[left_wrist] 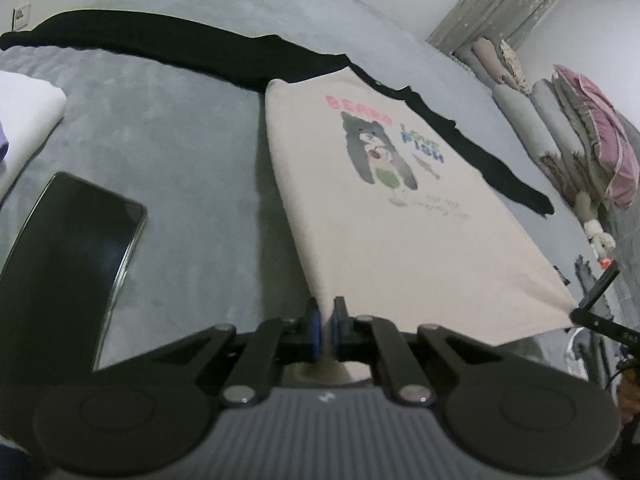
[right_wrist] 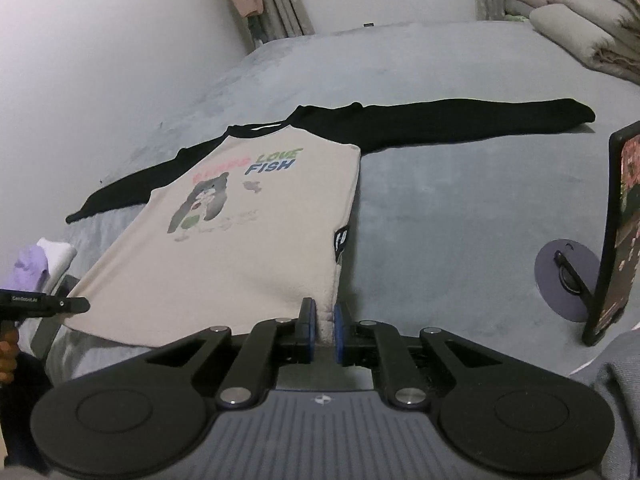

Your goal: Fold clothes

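Observation:
A cream shirt [left_wrist: 400, 208] with black sleeves and a bear print lies face up on the grey bed [left_wrist: 180, 140], sleeves spread to both sides. My left gripper [left_wrist: 327, 308] is shut on the hem's near left corner, and the fabric rises from the bed to its blue pads. In the right wrist view the shirt [right_wrist: 248, 256] slopes up to my right gripper [right_wrist: 323, 308], whose pads pinch the hem's near right corner. Each view shows the other gripper's black finger at the opposite corner, the right finger [left_wrist: 596, 292] and the left finger [right_wrist: 68, 305].
A dark phone [left_wrist: 68, 264] lies flat on the bed left of the shirt. Another phone [right_wrist: 624, 232] stands on a round purple stand [right_wrist: 568, 276] to the right. Folded white and purple clothes [right_wrist: 56, 256] sit at the near left. Rolled bedding and pillows [left_wrist: 560, 128] line the far side.

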`<state>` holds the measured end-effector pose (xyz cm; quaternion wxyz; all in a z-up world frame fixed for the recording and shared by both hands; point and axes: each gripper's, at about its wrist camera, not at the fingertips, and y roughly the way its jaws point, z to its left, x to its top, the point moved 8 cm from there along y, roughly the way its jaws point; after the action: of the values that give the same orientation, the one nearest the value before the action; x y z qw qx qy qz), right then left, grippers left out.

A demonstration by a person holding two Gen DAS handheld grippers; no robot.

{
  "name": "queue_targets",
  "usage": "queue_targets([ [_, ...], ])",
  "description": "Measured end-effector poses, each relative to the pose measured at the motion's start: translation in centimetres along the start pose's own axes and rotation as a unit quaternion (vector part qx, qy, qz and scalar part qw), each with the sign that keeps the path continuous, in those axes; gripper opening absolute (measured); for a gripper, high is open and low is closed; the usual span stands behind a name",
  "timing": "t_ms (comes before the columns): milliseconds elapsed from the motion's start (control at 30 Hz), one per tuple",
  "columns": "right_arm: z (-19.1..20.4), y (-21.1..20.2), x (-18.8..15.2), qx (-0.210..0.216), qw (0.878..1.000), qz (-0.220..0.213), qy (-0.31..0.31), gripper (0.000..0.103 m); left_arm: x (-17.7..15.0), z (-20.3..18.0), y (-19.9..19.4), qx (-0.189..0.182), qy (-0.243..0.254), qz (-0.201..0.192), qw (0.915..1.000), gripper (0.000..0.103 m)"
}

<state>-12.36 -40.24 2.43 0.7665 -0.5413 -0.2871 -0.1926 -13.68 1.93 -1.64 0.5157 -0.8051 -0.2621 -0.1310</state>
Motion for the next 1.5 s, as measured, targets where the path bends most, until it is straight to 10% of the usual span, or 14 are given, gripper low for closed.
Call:
queue_targets([
  [367,-0.9,3.1,-1.6,-0.047,0.998,0.04,-0.033,0.009,1.0,3.0,0.2,0.024,-0.048,0.005,0.9985,0.025],
  [600,-0.4,2.8,3.5,-0.083,0.995,-0.017,-0.053,0.011,6.7,1.0,-1.4,0.034,-0.028,-0.067,0.9968,0.03],
  [967,2.9,13.1,9.1,-0.063,0.995,-0.003,-0.074,0.017,15.7,-2.5,7.9,0.084,0.037,-0.113,0.9892,0.038],
  [1500,-1.3,27.4,22.8,-0.099,0.992,-0.042,-0.066,0.017,16.9,1.3,13.5,0.114,0.028,-0.112,0.9867,0.037],
])
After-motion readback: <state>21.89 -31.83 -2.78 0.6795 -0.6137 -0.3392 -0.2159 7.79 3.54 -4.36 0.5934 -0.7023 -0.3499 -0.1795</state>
